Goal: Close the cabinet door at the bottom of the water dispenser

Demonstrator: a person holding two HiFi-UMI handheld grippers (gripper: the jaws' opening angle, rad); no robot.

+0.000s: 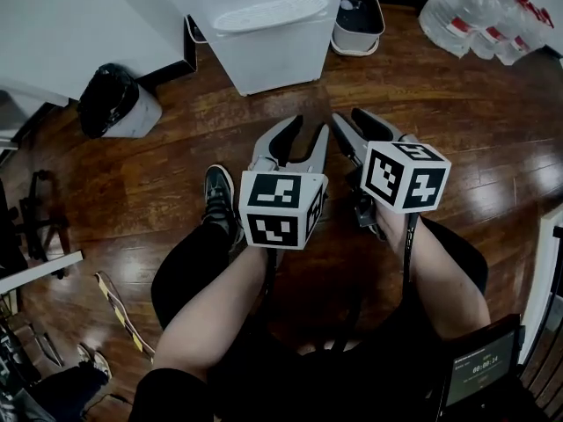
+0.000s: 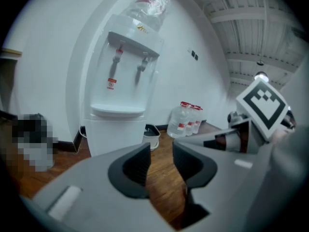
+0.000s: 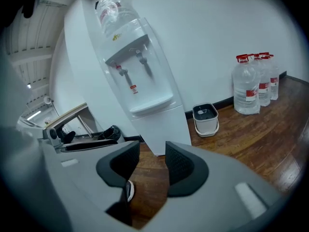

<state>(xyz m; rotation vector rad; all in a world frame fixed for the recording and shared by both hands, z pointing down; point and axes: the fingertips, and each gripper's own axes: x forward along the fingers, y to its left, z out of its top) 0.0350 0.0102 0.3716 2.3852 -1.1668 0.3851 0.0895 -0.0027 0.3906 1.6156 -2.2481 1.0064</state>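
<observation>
The white water dispenser (image 1: 264, 33) stands against the wall ahead, with a bottle on top in the left gripper view (image 2: 123, 95) and the right gripper view (image 3: 140, 81). Its bottom cabinet door (image 1: 274, 64) (image 2: 113, 137) (image 3: 166, 129) looks flush with the body. Both grippers hang side by side above the person's knees, well short of the dispenser and pointing toward it. My left gripper (image 1: 308, 128) (image 2: 161, 161) is open with only floor between its pads. My right gripper (image 1: 350, 121) (image 3: 152, 161) is also open and holds nothing.
A small white bucket (image 1: 358, 20) sits right of the dispenser, and several large water bottles (image 1: 479, 16) stand at the far right. A bin with a black bag (image 1: 114, 104) is at the left. The person's shoe (image 1: 220, 200) rests on the wooden floor.
</observation>
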